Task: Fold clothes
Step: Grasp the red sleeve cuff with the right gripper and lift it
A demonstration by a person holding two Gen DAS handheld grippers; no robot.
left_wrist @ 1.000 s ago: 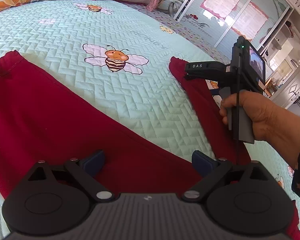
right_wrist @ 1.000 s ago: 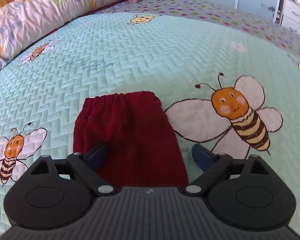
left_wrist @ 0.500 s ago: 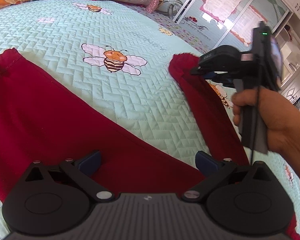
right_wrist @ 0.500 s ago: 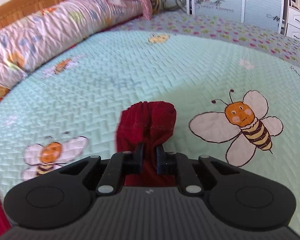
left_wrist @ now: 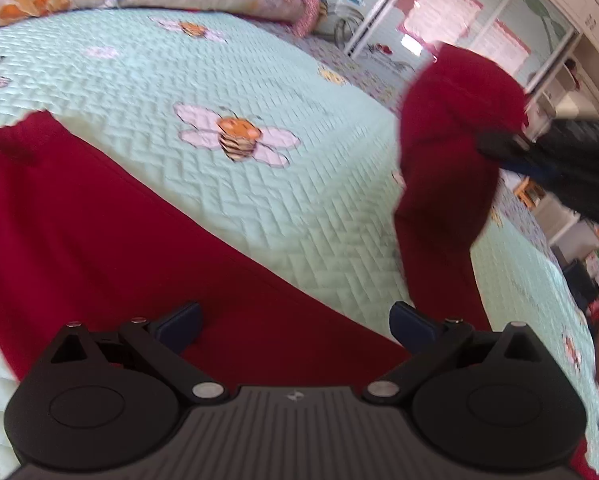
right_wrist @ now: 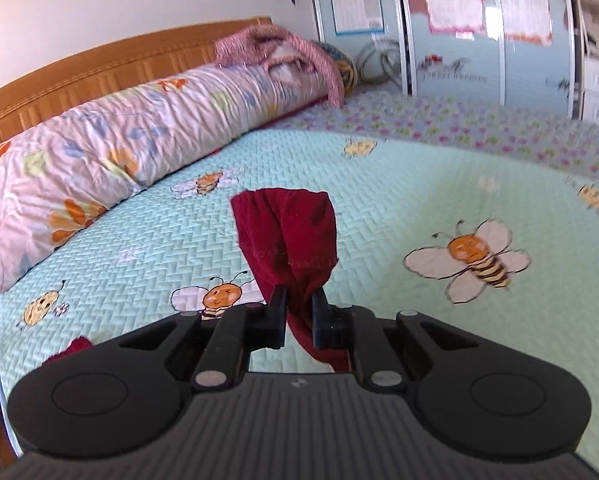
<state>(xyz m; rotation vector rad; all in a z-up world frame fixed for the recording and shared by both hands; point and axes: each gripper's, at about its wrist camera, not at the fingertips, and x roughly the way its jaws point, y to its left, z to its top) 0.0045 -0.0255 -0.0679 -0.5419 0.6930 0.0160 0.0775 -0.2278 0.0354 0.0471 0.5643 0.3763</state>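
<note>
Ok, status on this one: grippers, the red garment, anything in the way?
Right gripper shut on red pants cuff, lifted off bedspread. Left gripper open above the other leg. Nothing in the way.

A bed (right_wrist: pixel 419 184) covered in a mint bee-print quilt is carrying red trousers (left_wrist: pixel 99 240) and, along its headboard edge, a rolled floral duvet (right_wrist: pixel 111 140).
</note>
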